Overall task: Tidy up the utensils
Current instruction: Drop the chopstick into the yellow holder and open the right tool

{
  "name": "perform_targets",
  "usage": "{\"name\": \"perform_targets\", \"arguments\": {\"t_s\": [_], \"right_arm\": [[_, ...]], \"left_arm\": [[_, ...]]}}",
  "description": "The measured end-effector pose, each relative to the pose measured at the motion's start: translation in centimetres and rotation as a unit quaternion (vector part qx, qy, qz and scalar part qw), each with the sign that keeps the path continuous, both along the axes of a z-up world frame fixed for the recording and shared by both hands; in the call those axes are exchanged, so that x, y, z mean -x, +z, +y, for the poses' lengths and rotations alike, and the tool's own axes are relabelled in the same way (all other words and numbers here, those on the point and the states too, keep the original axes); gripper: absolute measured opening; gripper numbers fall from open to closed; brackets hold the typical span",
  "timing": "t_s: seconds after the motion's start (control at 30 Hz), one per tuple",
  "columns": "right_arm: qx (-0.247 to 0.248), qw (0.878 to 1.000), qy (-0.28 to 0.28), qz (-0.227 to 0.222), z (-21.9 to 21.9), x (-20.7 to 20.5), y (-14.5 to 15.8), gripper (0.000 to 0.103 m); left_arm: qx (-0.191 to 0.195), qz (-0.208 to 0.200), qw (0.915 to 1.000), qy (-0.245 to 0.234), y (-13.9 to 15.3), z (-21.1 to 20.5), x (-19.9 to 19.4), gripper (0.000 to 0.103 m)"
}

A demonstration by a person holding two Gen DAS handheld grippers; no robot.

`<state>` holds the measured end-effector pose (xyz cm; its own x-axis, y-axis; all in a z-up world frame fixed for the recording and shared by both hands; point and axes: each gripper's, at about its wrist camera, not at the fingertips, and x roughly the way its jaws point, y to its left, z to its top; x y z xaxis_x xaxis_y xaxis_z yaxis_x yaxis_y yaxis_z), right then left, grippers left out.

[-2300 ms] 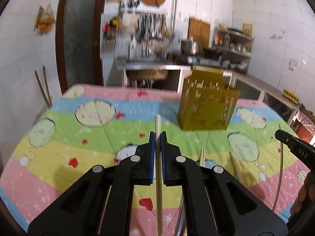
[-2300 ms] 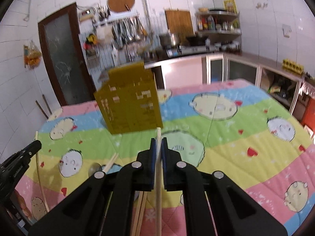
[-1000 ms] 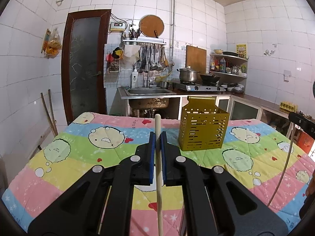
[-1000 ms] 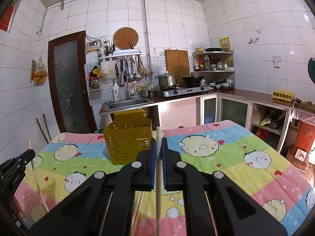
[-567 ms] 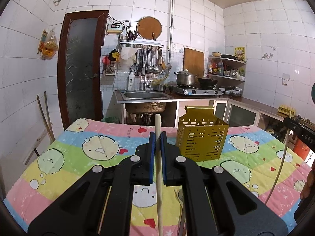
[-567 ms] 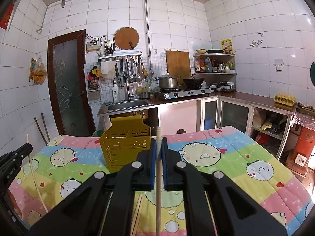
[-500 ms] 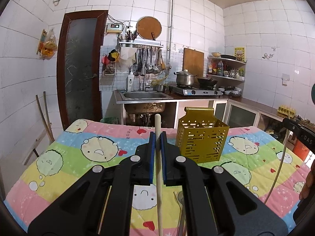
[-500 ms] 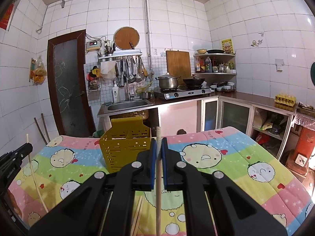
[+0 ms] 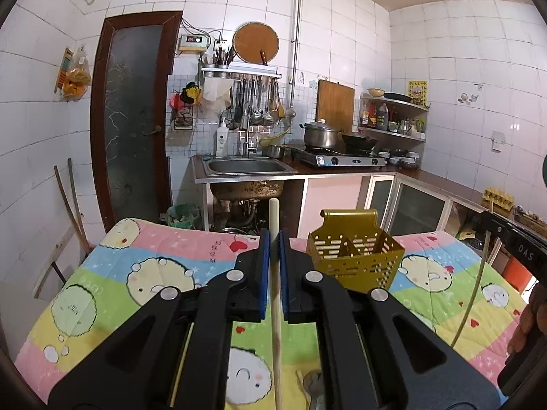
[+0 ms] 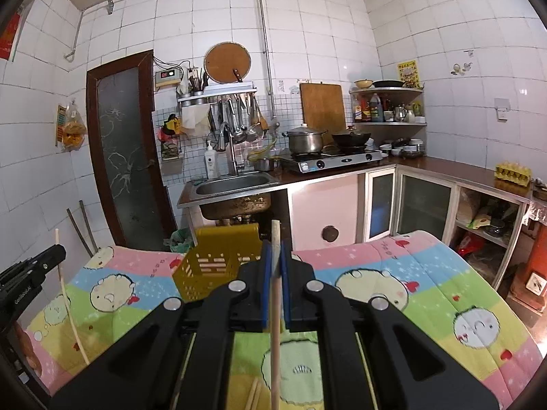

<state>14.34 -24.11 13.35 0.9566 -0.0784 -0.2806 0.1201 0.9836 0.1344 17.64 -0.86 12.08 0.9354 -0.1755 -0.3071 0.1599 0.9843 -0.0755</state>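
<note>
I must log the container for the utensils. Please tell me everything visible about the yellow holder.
The yellow holder looks like painted metal: a box with slotted walls, a taller back plate curled at the top, and a divider making two compartments. It stands upright on the cartoon-print quilt. No utensil shows inside, and neither gripper touches it.
</note>
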Motion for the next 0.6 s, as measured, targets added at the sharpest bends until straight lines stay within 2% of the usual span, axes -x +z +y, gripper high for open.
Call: {"name": "perform_targets", "arguments": {"t_s": [0.17, 0.4, 0.6], "right_arm": [[-0.002, 1.000, 0.008, -0.010, -0.3, -2.6, 1.6, 0.006], [0.010, 0.999, 0.013, -0.044, -0.2, -7.6, 6.6, 0.006], [0.019, 0.997, 0.012, -0.072, -0.2, -11.8, 9.2, 0.006]], "left_arm": [[0.001, -0.013, 0.9999, -0.002, 2.4, -1.3, -2.7, 0.005], [0.002, -0.051, 0.9986, -0.016, 6.6, -5.1, -7.5, 0.005], [0.010, -0.080, 0.9963, -0.029, 8.4, -8.2, -11.9, 0.005]]}}
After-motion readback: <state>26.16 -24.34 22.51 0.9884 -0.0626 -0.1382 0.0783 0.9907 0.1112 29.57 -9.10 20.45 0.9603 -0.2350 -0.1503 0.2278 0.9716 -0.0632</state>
